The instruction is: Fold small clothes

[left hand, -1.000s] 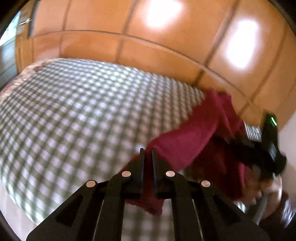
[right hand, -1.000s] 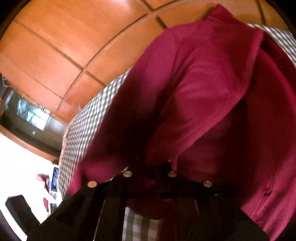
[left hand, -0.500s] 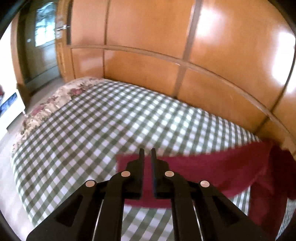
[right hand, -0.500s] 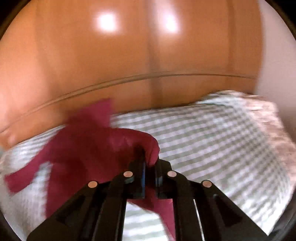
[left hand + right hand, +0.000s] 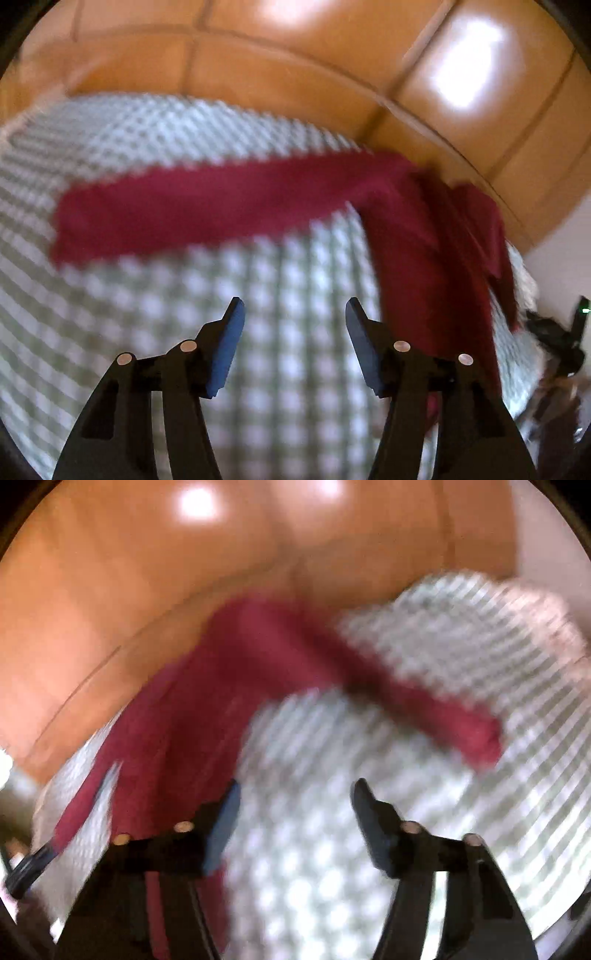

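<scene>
A dark red long-sleeved garment [image 5: 413, 236] lies spread on the green-and-white checked bed cover [image 5: 155, 140]. In the left wrist view one sleeve [image 5: 192, 210] stretches left across the cover, and the body runs down the right side. My left gripper [image 5: 293, 314] hovers below that sleeve, its jaws opening with only checked cloth between them. In the blurred right wrist view the garment [image 5: 207, 709] lies at left with its other sleeve [image 5: 436, 712] reaching right. My right gripper [image 5: 295, 794] is opening too, nothing between its pads.
A glossy wooden headboard [image 5: 332, 66] curves behind the bed; it also fills the top of the right wrist view as wooden panelling [image 5: 155, 572]. The bed's floral edge [image 5: 546, 616] shows at far right. The other gripper [image 5: 557, 339] appears at the right edge of the left wrist view.
Both grippers were shut on the red garment, carrying it and stretching it over the bed. Now both have let go and stand open, and the garment lies on the cover with its sleeves spread.
</scene>
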{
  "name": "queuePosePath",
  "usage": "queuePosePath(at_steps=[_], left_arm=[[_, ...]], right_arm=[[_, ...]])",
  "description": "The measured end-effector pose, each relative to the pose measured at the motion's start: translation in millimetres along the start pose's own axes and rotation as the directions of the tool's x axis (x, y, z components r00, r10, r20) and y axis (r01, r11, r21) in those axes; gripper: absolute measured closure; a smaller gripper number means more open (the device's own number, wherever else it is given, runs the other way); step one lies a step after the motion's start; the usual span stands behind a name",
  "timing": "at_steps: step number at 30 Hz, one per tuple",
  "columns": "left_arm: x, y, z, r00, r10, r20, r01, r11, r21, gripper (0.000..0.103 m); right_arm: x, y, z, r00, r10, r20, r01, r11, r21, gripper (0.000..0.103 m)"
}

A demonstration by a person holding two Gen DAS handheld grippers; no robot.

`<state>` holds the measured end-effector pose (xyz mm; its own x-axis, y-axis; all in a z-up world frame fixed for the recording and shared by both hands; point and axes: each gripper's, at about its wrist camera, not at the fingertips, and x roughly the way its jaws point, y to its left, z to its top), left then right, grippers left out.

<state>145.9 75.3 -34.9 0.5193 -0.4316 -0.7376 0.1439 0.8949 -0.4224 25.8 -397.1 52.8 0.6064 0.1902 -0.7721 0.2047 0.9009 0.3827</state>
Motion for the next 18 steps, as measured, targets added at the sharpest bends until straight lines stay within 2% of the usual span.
queuePosePath(at_steps=[3, 5, 7, 9, 11, 12, 13, 15, 18], left_arm=[[20.7, -19.8, -24.6, 0.993, -0.084, -0.078, 0.084, 0.996, -0.001, 0.047], [33.5, -30.8, -37.3, 0.982, -0.137, -0.128, 0.135, 0.991, -0.021, 0.047], [46.1, -43.5, -46.9, 0.968, -0.186, -0.167, 0.181, 0.983, -0.041, 0.047], [53.8, -58.9, -55.7, 0.968, -0.176, -0.18, 0.178, 0.984, -0.005, 0.047], [61.5, -70.9, -60.5, 0.969, -0.16, -0.188, 0.168, 0.986, 0.023, 0.065], [65.2, -75.4, -61.6, 0.96, -0.179, -0.215, 0.19, 0.981, 0.028, 0.086], [67.4, -80.9, -61.7, 0.953, -0.187, -0.237, 0.202, 0.978, 0.042, 0.095], [60.9, -86.9, -60.9, 0.964, -0.156, -0.217, 0.179, 0.979, 0.093, 0.099], [40.1, -83.2, -46.4, 0.969, -0.187, -0.162, 0.202, 0.976, 0.082, 0.1]], right_arm=[[-2.0, 25.2, -52.6, 0.99, 0.102, -0.099, -0.108, 0.992, -0.06, 0.056], [-1.8, 36.3, -80.6, 0.971, 0.167, -0.17, -0.178, 0.983, -0.051, 0.056], [1.4, 44.1, -103.1, 0.953, 0.195, -0.232, -0.209, 0.977, -0.037, 0.053], [7.5, 51.1, -123.1, 0.939, 0.205, -0.275, -0.222, 0.975, -0.031, 0.054], [10.9, 59.1, -136.1, 0.938, 0.169, -0.303, -0.195, 0.979, -0.057, 0.067], [8.9, 62.0, -139.5, 0.94, 0.159, -0.302, -0.189, 0.979, -0.074, 0.086], [6.5, 64.9, -141.4, 0.939, 0.161, -0.305, -0.195, 0.977, -0.084, 0.089], [-6.2, 69.5, -139.7, 0.947, 0.161, -0.278, -0.195, 0.976, -0.102, 0.092], [-38.0, 72.4, -123.5, 0.968, 0.157, -0.198, -0.188, 0.971, -0.147, 0.093]])
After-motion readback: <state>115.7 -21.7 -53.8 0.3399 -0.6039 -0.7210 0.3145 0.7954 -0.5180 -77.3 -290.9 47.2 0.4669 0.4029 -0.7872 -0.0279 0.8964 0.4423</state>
